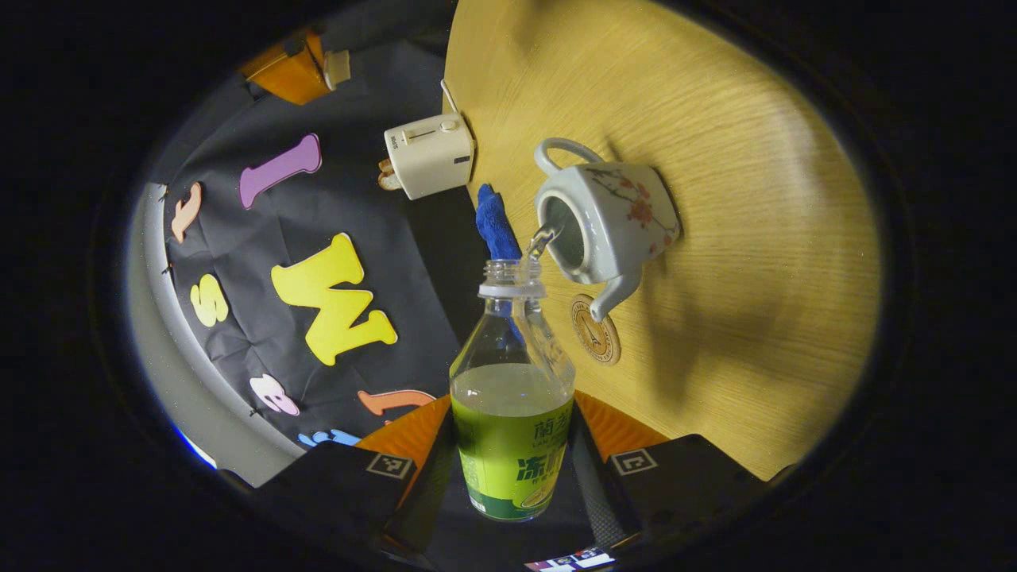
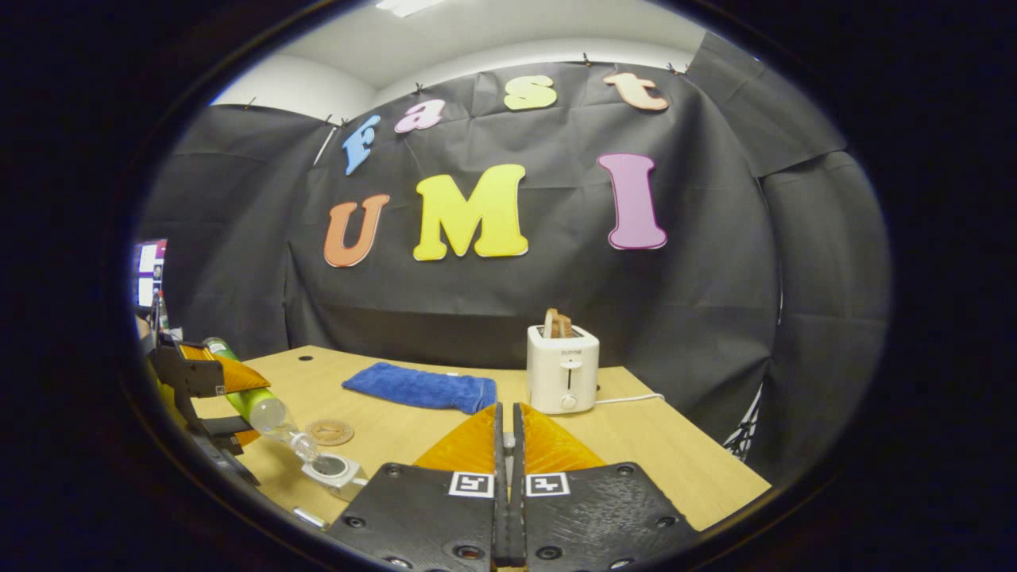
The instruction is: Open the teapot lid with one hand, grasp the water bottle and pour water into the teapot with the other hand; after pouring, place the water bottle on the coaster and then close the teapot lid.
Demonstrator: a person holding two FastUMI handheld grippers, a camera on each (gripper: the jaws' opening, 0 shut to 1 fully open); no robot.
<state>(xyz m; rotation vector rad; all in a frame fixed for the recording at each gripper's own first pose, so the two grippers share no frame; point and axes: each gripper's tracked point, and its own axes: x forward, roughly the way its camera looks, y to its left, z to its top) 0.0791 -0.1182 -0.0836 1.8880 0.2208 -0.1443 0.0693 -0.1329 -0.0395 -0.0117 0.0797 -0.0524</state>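
Note:
My left gripper is shut on a clear water bottle with a green label. The bottle is tipped, and a thin stream of water runs from its open neck into the lidless white flowered teapot. By the teapot's spout lies a round coaster. The right gripper view shows the same pour at its lower left: the left gripper, the bottle, the teapot and the coaster. My right gripper is held above the table with its fingers pressed together on a pale sliver, the teapot lid.
A white toaster stands at the back of the wooden table with its cord trailing right. A blue cloth lies beside it. A monitor glows at the far left.

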